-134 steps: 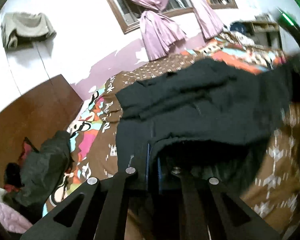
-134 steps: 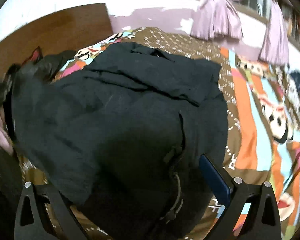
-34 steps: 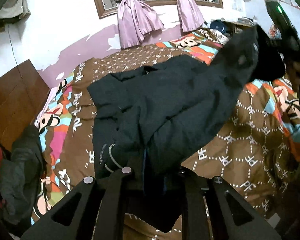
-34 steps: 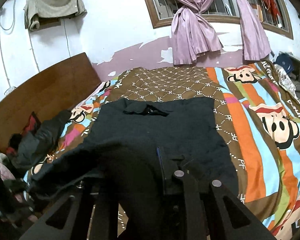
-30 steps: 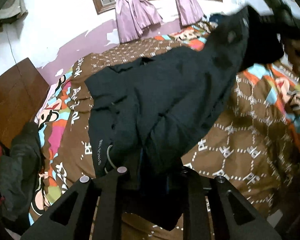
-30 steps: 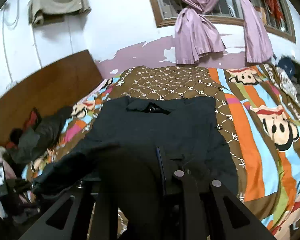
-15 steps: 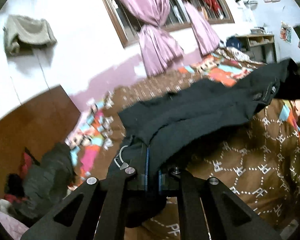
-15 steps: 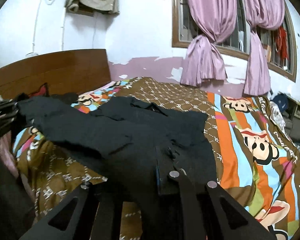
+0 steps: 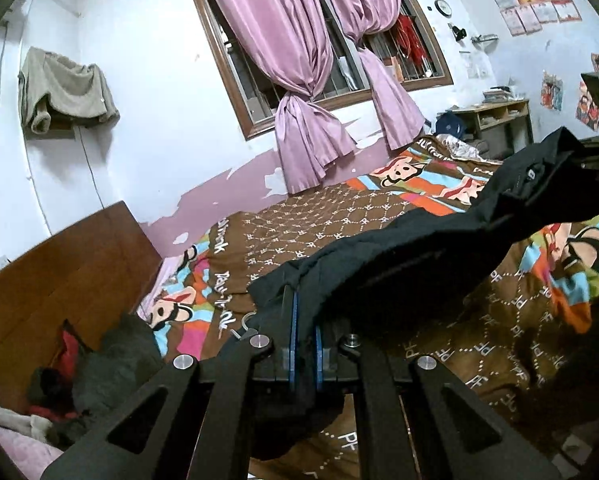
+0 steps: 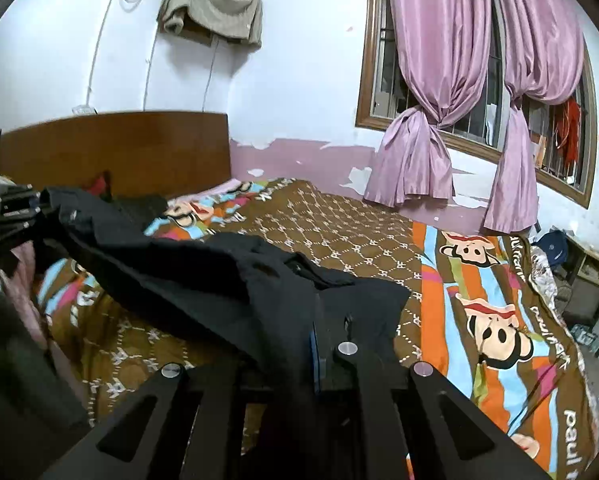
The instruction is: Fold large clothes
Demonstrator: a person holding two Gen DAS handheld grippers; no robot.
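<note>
1. Leftmost in the left wrist view, a wooden headboard (image 9: 59,272) rises behind a heap of dark and red clothes (image 9: 99,364), and a beige cloth (image 9: 65,88) hangs on the white wall above.
2. Next, the left claw (image 9: 304,320) is clenched on an edge of the black garment (image 9: 399,256); cloth is pinched between its blue pads, and the jaws have just been closing on it.
3. From that grip the black garment stretches rightward, lifted above the patterned bedspread (image 9: 339,216), to the right claw at the far right edge of this view.
4. Behind, pink curtains (image 9: 299,80) are knotted before a barred window.
5. Turning to the right wrist view, the left claw appears at the far left edge holding the garment's far end.
6. The garment (image 10: 203,276) sags across the bed toward the camera.
7. At bottom centre the right claw (image 10: 315,344) is clenched on the near edge of the garment, its jaws having just closed tighter on the cloth.
8. Rightward, the bedspread's (image 10: 479,300) cartoon stripes run to a cluttered shelf (image 10: 595,268).
</note>
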